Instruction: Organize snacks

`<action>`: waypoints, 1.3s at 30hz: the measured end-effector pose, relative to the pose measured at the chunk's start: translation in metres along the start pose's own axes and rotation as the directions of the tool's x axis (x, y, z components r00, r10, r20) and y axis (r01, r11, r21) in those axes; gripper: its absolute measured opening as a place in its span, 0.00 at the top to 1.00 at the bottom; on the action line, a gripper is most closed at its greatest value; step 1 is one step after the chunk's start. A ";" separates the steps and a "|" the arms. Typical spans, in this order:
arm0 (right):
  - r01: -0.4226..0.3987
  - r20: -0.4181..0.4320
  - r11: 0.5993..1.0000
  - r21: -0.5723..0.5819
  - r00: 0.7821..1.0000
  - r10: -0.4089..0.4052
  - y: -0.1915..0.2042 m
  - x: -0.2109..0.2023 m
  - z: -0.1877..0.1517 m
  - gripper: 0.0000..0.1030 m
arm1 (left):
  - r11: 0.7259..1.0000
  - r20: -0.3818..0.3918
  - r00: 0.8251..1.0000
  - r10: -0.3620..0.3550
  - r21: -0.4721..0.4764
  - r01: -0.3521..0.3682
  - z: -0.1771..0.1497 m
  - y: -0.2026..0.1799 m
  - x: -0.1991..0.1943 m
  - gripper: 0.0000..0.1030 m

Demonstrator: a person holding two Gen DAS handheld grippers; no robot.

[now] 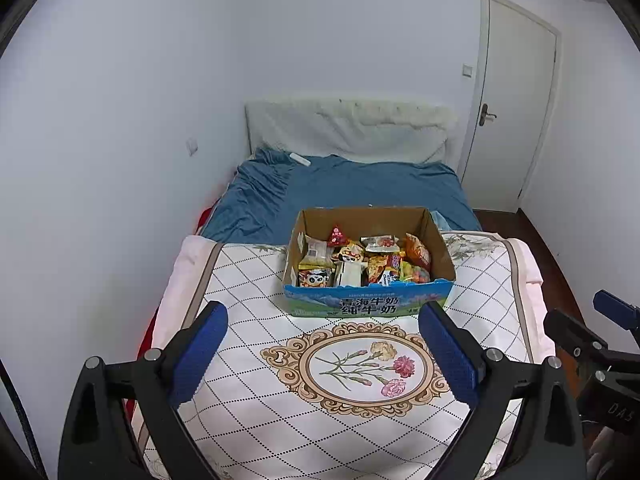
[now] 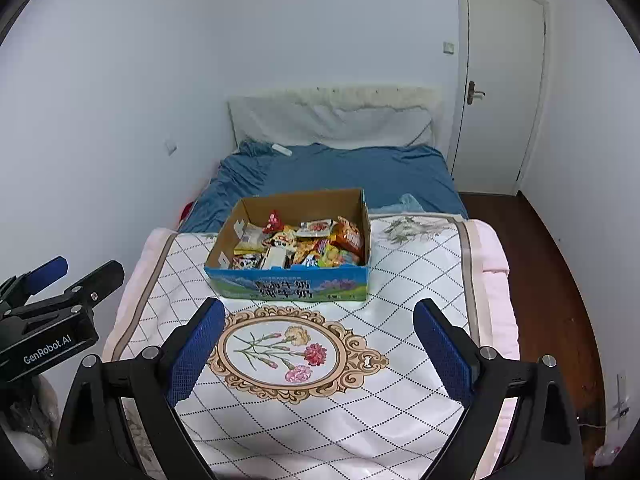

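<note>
Bedroom, quilt (image 1: 248,392) on bed, one snack box (image 1: 368,304) mid-quilt.
We hold left gripper (image 1: 324,320) and right gripper (image 2: 318,316) back from it, both spread wide, empty. One box, over a dozen mixed packets (image 1: 362,260). Reach in from above; take top packets singly.

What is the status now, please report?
Left hand-held gripper and right hand-held gripper open, both empty. Snacks all in cardboard box on quilt. Nothing in the way.
</note>
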State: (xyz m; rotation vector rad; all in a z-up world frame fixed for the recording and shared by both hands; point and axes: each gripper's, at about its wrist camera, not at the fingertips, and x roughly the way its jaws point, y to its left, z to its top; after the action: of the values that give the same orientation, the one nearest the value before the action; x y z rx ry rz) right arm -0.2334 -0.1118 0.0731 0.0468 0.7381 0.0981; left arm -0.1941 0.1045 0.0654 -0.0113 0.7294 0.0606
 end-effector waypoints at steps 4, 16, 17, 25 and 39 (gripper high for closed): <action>0.014 0.021 1.000 -0.010 1.000 -0.013 0.000 0.000 0.005 0.06 | 1.000 -0.006 1.000 -0.013 -0.008 0.013 -0.001 0.000 0.001 0.05; 0.065 0.029 0.998 0.000 0.997 -0.065 -0.006 0.031 0.016 0.01 | 1.000 -0.003 1.000 0.002 -0.013 -0.002 0.008 -0.002 0.030 0.00; 0.069 0.029 0.998 0.002 0.997 -0.069 -0.007 0.037 0.018 0.01 | 1.000 0.000 1.000 0.006 -0.011 -0.006 0.008 -0.003 0.033 0.00; 0.083 0.021 0.996 0.012 0.996 -0.084 -0.010 0.064 0.029 0.01 | 0.999 0.006 0.999 0.034 0.004 -0.034 0.019 -0.008 0.055 0.00; 0.095 0.027 0.995 0.021 0.995 -0.095 -0.014 0.078 0.038 0.01 | 0.999 0.012 0.999 0.035 0.009 -0.036 0.031 -0.012 0.065 0.00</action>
State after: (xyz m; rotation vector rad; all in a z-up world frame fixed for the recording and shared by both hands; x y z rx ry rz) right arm -0.1497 -0.1173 0.0477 0.0314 0.7121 -0.0003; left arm -0.1241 0.0969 0.0451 0.0108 0.7176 0.0911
